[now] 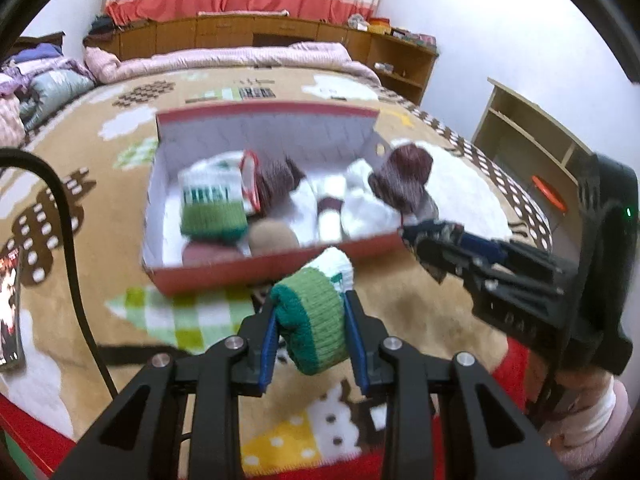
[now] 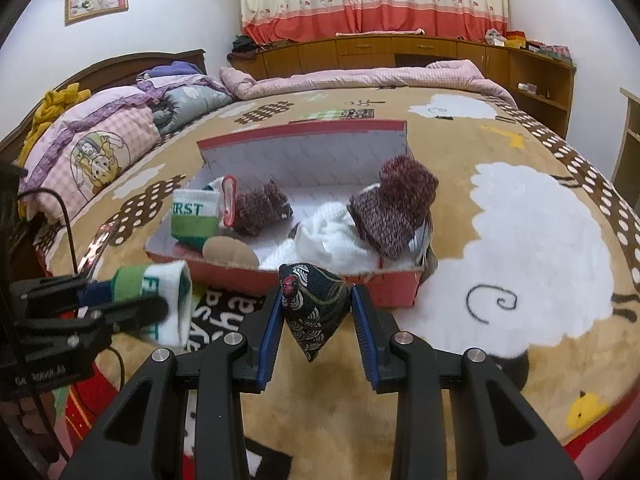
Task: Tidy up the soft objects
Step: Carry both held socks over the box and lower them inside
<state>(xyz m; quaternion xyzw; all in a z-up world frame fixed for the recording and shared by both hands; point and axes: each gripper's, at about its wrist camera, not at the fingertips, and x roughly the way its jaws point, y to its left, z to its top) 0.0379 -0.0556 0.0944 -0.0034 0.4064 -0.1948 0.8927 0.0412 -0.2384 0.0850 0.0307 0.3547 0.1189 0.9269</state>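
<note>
A red cardboard box (image 1: pixel 276 266) (image 2: pixel 304 282) lies open on the bed. Inside are a green-and-white sock roll (image 1: pixel 212 210) (image 2: pixel 194 218), maroon knitted socks (image 1: pixel 404 178) (image 2: pixel 394 208), a white cloth (image 2: pixel 332 236) and a tan round piece (image 2: pixel 230 252). My left gripper (image 1: pixel 310 320) (image 2: pixel 120 306) is shut on a second green-and-white sock roll (image 1: pixel 316 320) (image 2: pixel 160 300), held just in front of the box's near wall. My right gripper (image 2: pixel 316 316) (image 1: pixel 432 244) is shut on a dark patterned pyramid-shaped pouch (image 2: pixel 312 312), at the box's front right.
The box sits on a tan cartoon blanket (image 2: pixel 520 240) covering the bed. Folded quilts and a pillow (image 2: pixel 100 140) lie at the left. A phone (image 1: pixel 10 312) lies at the left edge. Wooden cabinets (image 2: pixel 400 52) and a shelf (image 1: pixel 532 136) stand behind.
</note>
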